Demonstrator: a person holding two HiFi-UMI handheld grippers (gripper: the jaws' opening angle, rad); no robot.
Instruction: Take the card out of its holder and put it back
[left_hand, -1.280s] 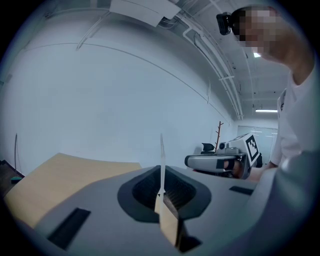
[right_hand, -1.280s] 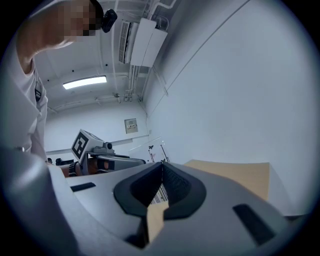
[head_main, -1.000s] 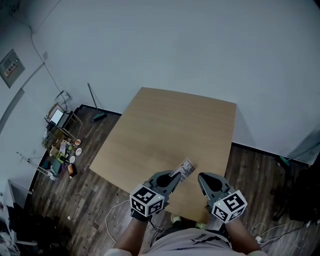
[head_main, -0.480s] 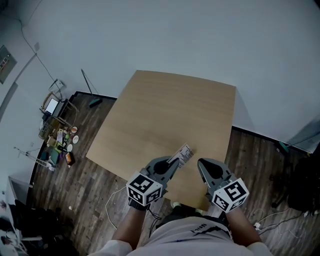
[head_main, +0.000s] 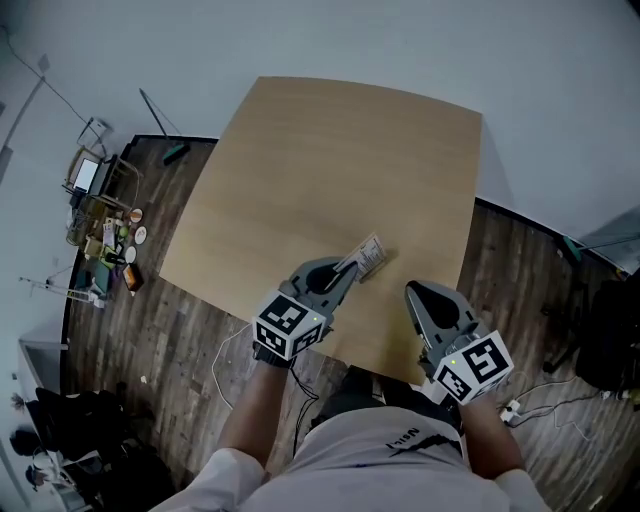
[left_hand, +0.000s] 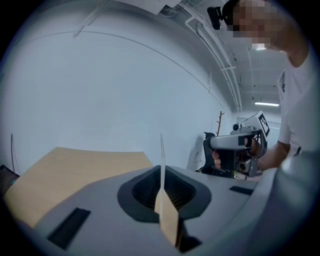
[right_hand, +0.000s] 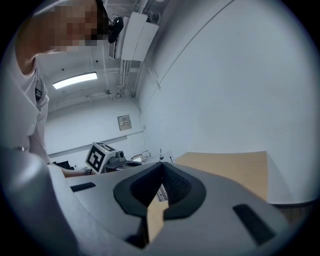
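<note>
A white printed card sticks out over the wooden table, and my left gripper is shut on its near end. In the left gripper view the card stands edge-on, pinched between the closed jaws of that gripper. I cannot tell whether a clear holder is around it. My right gripper hovers to the right of the card, apart from it, shut on nothing. In the right gripper view its jaws meet at the tip, and the card shows beyond them.
The table's near edge lies just under both grippers. Dark wood floor surrounds the table, with a cluttered cart at the left, cables at the right and a dark bag at the far right. A white wall lies beyond.
The head view has tipped, so the table sits higher in the picture. The left gripper keeps hold of the card. The right gripper now sits slightly farther from it.
</note>
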